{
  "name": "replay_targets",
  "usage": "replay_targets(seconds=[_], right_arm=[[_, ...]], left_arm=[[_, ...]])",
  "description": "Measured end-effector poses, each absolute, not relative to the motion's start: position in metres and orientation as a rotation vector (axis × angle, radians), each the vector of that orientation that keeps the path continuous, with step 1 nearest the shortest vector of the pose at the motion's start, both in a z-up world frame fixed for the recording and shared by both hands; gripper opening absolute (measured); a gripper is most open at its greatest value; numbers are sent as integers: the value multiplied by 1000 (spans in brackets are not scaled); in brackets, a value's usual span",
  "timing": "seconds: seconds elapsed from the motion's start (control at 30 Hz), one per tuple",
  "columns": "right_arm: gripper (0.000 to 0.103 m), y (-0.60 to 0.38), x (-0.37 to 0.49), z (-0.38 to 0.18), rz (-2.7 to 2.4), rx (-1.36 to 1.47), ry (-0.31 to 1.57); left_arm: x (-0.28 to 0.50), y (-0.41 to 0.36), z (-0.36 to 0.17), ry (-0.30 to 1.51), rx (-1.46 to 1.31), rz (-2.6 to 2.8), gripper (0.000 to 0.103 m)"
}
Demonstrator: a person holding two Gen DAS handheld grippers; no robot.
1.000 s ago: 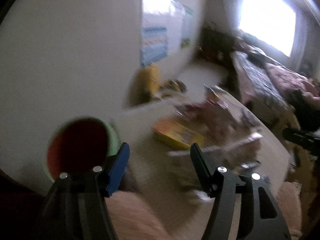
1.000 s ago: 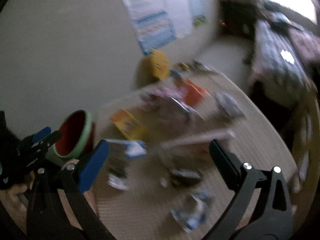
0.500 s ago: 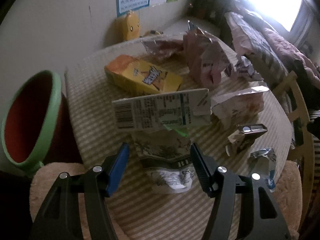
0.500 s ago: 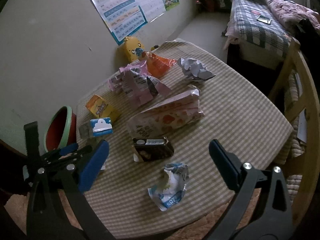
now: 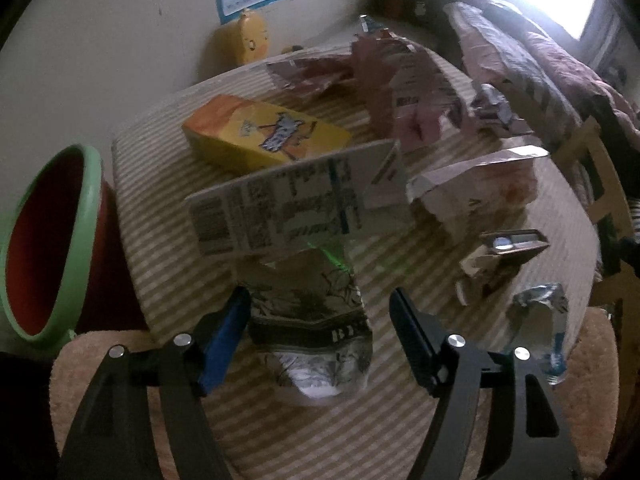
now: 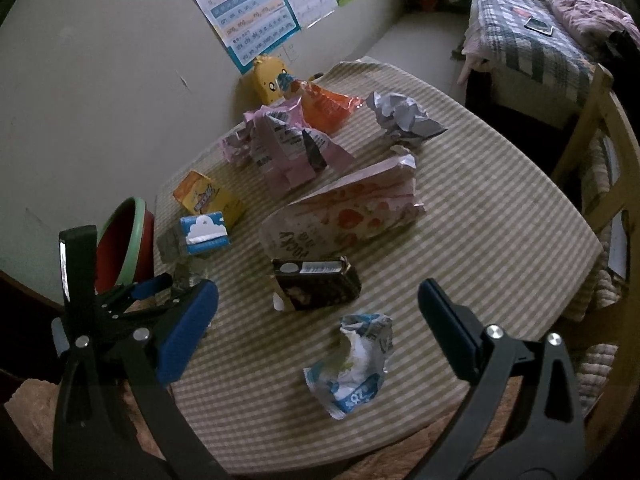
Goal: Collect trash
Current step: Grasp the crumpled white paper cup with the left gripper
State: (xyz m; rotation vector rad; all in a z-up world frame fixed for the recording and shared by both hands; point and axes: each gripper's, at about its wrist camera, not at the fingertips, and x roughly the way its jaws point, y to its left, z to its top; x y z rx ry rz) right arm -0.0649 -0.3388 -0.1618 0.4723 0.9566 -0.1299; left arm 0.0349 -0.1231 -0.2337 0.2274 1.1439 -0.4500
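Left wrist view, left claw [image 5: 320, 316] opening around crumpled wrapper [image 5: 312, 328], right claw [image 6: 318, 316] wide, empty.

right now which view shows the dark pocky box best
The right wrist view: the dark box lies whole and unobstructed on the striped table, near the middle of the frame. The left wrist view catches it only small and dim, off at the right.

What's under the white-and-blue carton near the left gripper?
The white-and-blue carton lies across a crumpled black-and-white printed wrapper, which sits between the opening fingers of the left gripper. The wrapper's top end, and any tablecloth below, is covered.
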Motion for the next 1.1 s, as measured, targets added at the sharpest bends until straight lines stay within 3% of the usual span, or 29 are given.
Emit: replay_targets(seconds=[1.1], right_arm=[[99,-330,-60,-174,-99,491,1002]], left_arm=[[43,-85,-245,1234,78,-357,75]])
